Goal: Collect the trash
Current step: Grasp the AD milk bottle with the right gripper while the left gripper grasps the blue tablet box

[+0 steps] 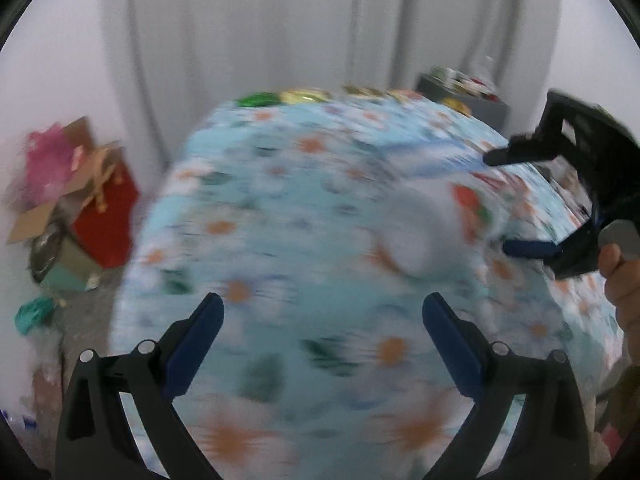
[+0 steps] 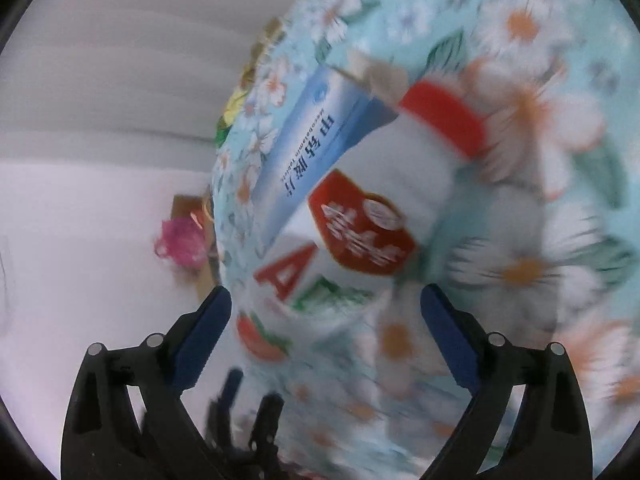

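I'm seeing my left gripper (image 1: 322, 336) hanging spread wide over the blurred floral tablecloth (image 1: 288, 216). A whitish blurred object (image 1: 416, 232) is lying ahead, and the right gripper (image 1: 500, 204), fingers apart, is reaching in beside it, a hand (image 1: 620, 280) gripping it.

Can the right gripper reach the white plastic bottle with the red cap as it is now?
Probably yes. The right gripper is open and empty, and the white plastic bottle with the red cap lies on the floral tablecloth just ahead of its fingers, with nothing between them.
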A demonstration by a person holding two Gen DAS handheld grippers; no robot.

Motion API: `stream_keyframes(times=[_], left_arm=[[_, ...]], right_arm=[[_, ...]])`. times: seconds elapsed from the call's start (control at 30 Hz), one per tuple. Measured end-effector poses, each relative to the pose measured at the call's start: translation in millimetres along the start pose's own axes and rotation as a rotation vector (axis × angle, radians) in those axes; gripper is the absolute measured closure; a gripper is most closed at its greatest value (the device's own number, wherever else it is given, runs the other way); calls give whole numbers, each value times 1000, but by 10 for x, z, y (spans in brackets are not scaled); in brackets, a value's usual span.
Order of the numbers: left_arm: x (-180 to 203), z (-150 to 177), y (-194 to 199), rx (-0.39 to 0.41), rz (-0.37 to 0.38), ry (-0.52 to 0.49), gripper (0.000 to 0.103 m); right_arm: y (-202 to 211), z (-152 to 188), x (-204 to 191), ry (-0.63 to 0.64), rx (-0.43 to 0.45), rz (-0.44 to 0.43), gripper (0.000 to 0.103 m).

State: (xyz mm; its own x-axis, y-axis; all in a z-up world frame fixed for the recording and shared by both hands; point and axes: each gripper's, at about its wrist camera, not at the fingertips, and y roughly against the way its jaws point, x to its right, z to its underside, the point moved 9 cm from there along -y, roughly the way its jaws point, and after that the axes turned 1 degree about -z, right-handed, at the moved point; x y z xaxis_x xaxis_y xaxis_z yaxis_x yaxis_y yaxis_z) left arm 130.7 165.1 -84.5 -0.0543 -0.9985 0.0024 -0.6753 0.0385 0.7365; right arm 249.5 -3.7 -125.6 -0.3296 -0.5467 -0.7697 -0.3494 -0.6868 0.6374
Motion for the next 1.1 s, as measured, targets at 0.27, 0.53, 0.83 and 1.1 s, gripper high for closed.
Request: stream_keyframes(times=[0.27, 0.53, 0.83, 1.1], left_arm=[[-346, -87, 103, 17, -25, 94, 6], [-182, -180, 150, 41, -15, 73, 6], [-29, -255, 69, 36, 37, 57, 6], [451, -609, -127, 27, 192, -40, 6]], right_arm=[[-364, -5, -75, -193, 42, -66, 22], [-391, 31, -52, -166, -2, -137, 38], [145, 250, 290, 61, -213, -161, 39], [815, 239, 713, 132, -90, -69, 41]])
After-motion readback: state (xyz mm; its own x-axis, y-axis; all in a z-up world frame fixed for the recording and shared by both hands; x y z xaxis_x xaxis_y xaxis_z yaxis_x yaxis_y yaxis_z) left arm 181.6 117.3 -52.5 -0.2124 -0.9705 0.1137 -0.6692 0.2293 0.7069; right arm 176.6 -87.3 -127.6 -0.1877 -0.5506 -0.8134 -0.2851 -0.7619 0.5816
